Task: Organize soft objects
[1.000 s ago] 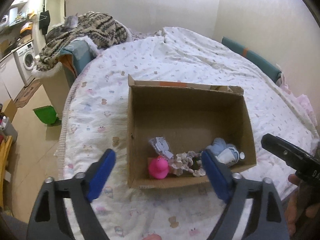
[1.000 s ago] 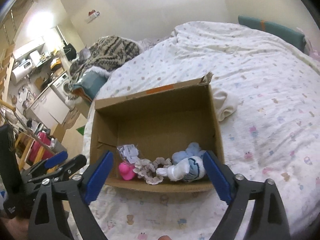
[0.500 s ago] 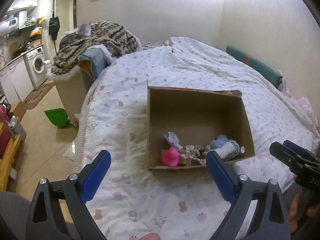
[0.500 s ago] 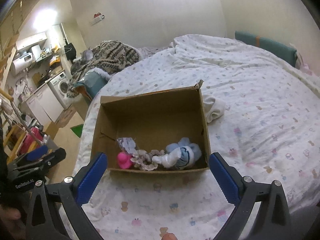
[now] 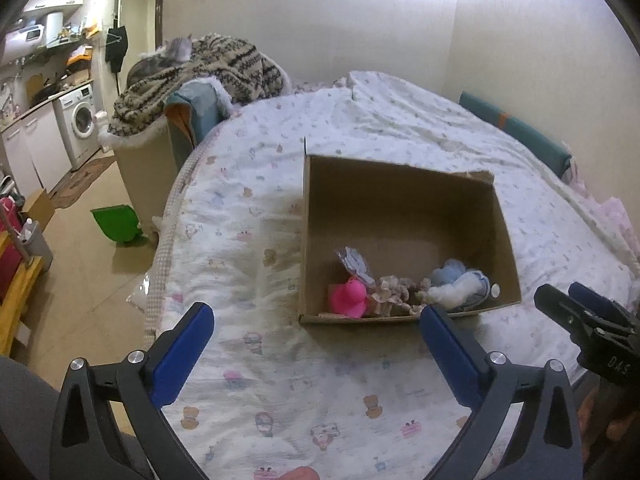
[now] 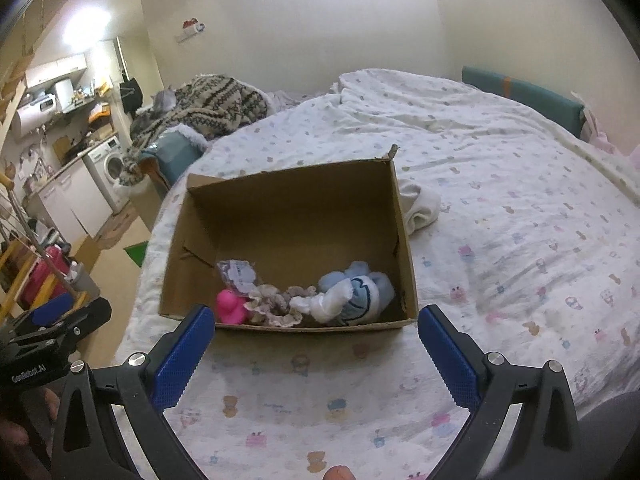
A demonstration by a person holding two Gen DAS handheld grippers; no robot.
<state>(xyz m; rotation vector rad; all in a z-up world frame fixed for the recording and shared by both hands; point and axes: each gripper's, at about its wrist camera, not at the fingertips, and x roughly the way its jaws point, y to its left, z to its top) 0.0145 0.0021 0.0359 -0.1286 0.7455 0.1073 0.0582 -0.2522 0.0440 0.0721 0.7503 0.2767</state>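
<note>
Soft objects: 4 pieces lie in a row along the near wall of the cardboard box, lower centre of the right wrist frame. Left gripper: spread wide, nothing between its blue pads, held over the bedsheet short of the box. Right gripper: likewise wide and empty, centred on the box front. Contents, left to right: pink plush duck, touching a clear packet; beige frilly scrunchie; blue-and-white plush. 1 white cloth lies outside, just beside the box's right wall, right of frame centre. Step judged: between picks, most items stowed. Next move likely calls for the right gripper to reach past the box and pinch the limp cloth at a fold.
</note>
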